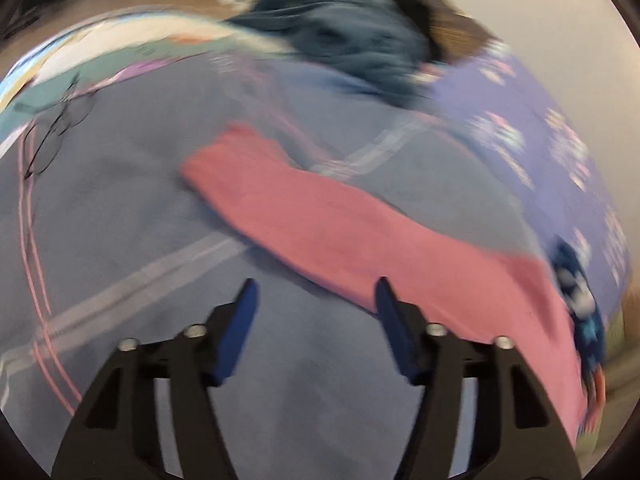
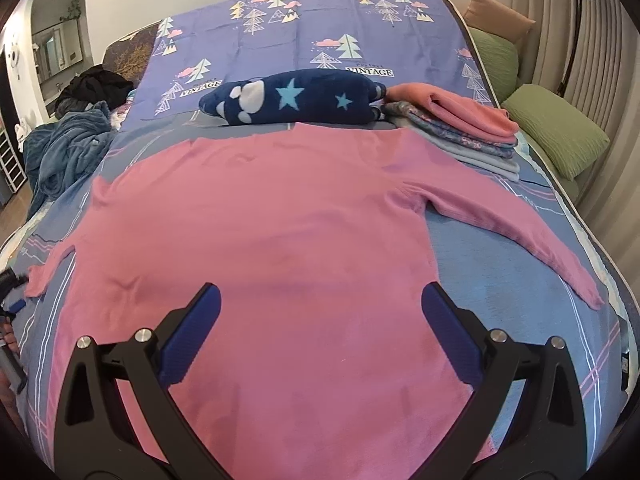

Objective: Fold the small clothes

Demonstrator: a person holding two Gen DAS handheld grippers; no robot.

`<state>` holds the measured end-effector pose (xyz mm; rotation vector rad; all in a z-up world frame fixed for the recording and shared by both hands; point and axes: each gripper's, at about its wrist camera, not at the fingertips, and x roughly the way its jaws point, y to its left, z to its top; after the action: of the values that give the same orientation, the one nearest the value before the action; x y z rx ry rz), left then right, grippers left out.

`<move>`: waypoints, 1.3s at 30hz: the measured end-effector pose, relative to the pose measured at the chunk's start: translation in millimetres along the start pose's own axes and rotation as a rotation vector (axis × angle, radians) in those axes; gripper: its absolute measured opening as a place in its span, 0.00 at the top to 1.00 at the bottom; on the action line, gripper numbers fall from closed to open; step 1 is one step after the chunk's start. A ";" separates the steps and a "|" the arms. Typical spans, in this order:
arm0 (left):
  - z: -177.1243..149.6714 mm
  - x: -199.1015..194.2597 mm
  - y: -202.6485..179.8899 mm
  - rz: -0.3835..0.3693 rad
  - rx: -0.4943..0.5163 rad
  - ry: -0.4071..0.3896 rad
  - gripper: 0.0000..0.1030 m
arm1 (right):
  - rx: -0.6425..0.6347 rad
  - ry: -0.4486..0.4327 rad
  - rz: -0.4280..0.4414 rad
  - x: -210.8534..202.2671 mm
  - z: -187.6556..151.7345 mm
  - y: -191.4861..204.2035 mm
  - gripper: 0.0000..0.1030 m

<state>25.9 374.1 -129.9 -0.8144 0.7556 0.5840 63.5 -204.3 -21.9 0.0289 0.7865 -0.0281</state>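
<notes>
A pink long-sleeved sweater [image 2: 280, 220] lies spread flat on the blue-purple bedspread [image 2: 500, 264], both sleeves stretched outward. My right gripper [image 2: 321, 288] hovers open over its lower middle, with nothing between the blue pads. The left wrist view is blurred. There one pink sleeve [image 1: 320, 220] runs diagonally from its cuff at the upper left to the lower right. My left gripper [image 1: 317, 284] is open just beside the sleeve's near edge. Its right fingertip [image 1: 386, 292] stands in front of the fabric, and only bedspread shows between the jaws.
A stack of folded clothes [image 2: 472, 132] and a rolled navy star-print blanket [image 2: 296, 98] lie beyond the sweater. A heap of blue cloth [image 2: 68, 148] sits at the bed's left. Green pillows [image 2: 556, 136] line the right edge. Thin-framed glasses [image 1: 60, 128] lie on the bedspread.
</notes>
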 end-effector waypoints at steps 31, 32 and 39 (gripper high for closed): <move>-174.0 -86.3 -345.5 -0.651 0.874 0.085 0.72 | 0.100 0.042 0.097 19.6 12.7 -36.0 0.02; -183.4 -79.0 -347.9 -0.634 0.908 0.106 0.61 | 0.109 0.049 0.108 20.5 13.3 -39.2 0.02; -180.0 -64.7 -326.2 -0.566 0.938 0.141 0.34 | 0.057 0.088 0.180 34.5 20.3 -34.9 0.24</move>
<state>153.6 34.2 -24.0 -0.1595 0.7725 -0.3468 100.9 -240.4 -32.6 0.1562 0.8682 0.1221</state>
